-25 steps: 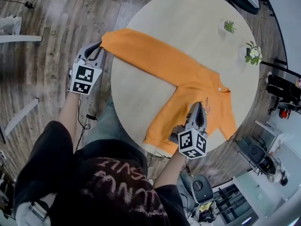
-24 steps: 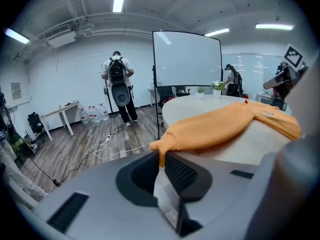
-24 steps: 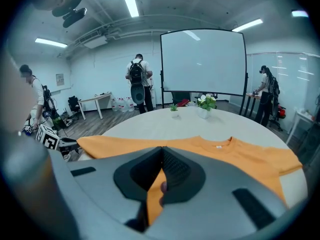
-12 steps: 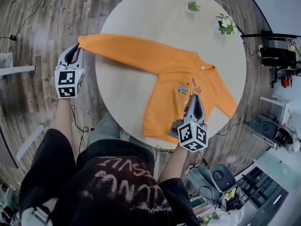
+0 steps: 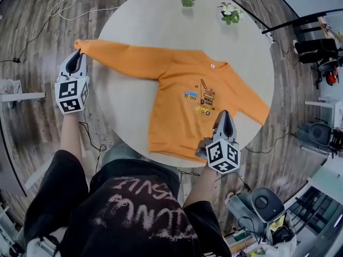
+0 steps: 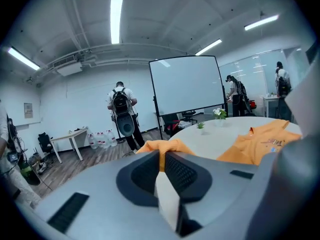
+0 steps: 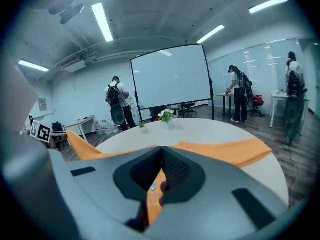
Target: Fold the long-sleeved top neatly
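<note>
The orange long-sleeved top lies face up on the round table, its truck print showing. Its left sleeve stretches out past the table's left edge. My left gripper is shut on that sleeve's cuff, and in the left gripper view orange cloth sits between the pads. My right gripper is shut, its tips on the top's body just below and right of the print. In the right gripper view the top shows ahead and through the gap behind the tips. Whether those tips pinch cloth I cannot tell.
Two small potted plants stand at the table's far edge. Cables lie on the wooden floor to the left, and chair bases stand at lower right. A whiteboard and people are across the room.
The left gripper has lifted the cuff and drawn the sleeve out straight to the left. The right gripper has shifted from beside the print to lower right of it. The top now lies flatter.
</note>
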### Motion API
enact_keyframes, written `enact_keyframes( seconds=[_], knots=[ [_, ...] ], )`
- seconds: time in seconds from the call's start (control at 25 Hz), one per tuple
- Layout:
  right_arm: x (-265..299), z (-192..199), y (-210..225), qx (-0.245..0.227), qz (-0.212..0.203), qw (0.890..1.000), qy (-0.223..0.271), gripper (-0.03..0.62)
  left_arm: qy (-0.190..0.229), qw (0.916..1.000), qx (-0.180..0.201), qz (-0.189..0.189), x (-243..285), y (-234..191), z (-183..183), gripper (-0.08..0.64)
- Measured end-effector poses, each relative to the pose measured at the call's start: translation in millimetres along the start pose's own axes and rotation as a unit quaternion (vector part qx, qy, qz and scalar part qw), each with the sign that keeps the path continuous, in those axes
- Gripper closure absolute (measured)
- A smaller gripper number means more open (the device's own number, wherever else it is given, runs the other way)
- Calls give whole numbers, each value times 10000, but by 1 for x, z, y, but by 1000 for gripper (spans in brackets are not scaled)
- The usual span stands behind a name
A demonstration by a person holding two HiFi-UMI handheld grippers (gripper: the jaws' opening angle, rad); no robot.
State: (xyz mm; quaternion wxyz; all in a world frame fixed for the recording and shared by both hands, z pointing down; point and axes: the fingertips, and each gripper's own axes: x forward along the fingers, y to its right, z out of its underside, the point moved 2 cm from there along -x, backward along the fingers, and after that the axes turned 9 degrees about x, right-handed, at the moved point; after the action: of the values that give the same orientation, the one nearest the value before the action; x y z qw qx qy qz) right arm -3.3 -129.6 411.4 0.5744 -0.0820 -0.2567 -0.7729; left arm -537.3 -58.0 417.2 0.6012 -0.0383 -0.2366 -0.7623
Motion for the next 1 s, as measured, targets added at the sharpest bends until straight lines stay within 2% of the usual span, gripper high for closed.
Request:
enact_keyframes(
  seconds=[0.32, 0.64, 1.0],
  knots=[
    [-24, -29, 101, 350, 30, 9993, 116, 586, 386, 9984, 418, -77, -9, 85, -92, 522],
    [-40, -53, 193, 631, 154, 9976, 233, 586, 553, 9942, 896, 210, -1, 193, -157, 522],
    [-53, -52, 294, 956, 359, 9947, 115, 586, 747, 9858, 1351, 664, 14, 321, -211, 522]
  ],
)
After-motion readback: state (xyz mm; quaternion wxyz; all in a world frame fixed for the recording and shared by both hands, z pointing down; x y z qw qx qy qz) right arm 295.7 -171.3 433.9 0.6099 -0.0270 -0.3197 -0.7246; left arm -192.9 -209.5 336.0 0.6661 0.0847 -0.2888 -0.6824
